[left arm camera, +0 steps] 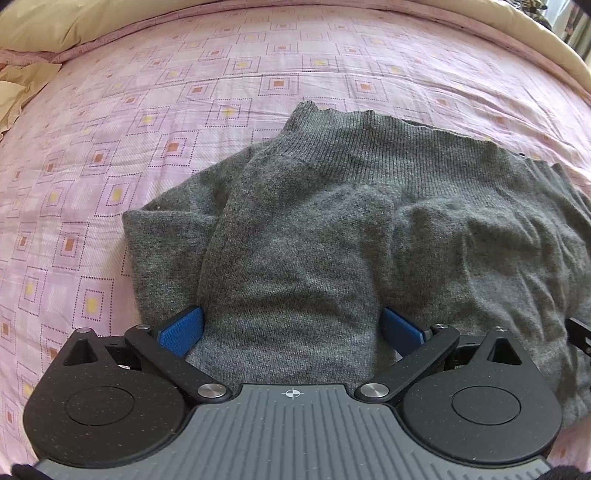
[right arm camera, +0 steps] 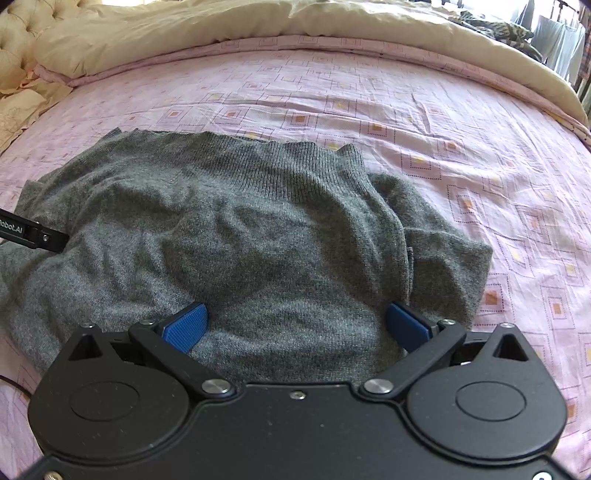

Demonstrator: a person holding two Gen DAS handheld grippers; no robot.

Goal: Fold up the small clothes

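Grey knit sweater [left arm camera: 332, 229] lies rumpled, partly folded, on pink patterned bedsheet [left arm camera: 110, 147], filling centre and right of left wrist frame, centre and left of right wrist frame [right arm camera: 229, 229]. Ribbed hem edge toward top of frame.

Left gripper [left arm camera: 291, 328] low over sweater, blue pads [left arm camera: 181, 328] spread wide, knit bulging between them, nothing pinched.

Right gripper [right arm camera: 297, 325] likewise spread wide, blue pads [right arm camera: 186, 326] astride fabric, not clamped.

Cream duvet [right arm camera: 184, 33] bunched along top of frame; tufted headboard [right arm camera: 14, 44] upper left.
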